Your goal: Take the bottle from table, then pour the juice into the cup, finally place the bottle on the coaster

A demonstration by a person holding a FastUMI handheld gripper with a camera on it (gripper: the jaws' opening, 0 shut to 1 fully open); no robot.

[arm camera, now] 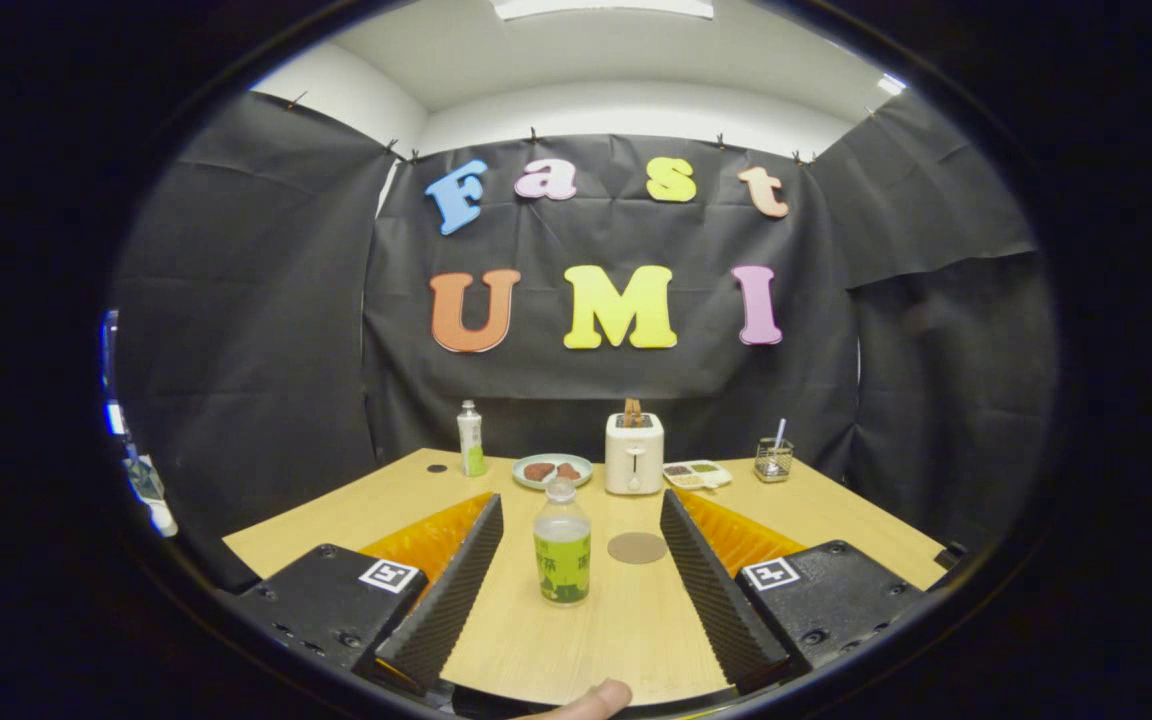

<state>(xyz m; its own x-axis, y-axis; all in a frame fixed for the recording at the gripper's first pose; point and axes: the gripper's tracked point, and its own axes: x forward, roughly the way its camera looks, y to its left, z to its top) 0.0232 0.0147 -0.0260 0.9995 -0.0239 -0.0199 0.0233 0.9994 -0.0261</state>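
Observation:
A clear bottle (562, 545) with a pale cap, a green label and green juice stands upright on the wooden table (626, 630). It sits in the gap between my fingers, closer to the left finger (456, 590), and neither finger touches it. My gripper (581, 500) is open wide. A round brown coaster (636, 547) lies flat just right of the bottle, also between the fingers. The cup (773, 460), a clear glass with a stick in it, stands far back on the right, beyond the right finger.
Along the table's back stand a second small bottle (471, 438), a plate (553, 470) with brown food, a white toaster (634, 453) and a small tray (698, 474). A person's fingertip (591, 700) shows at the near edge.

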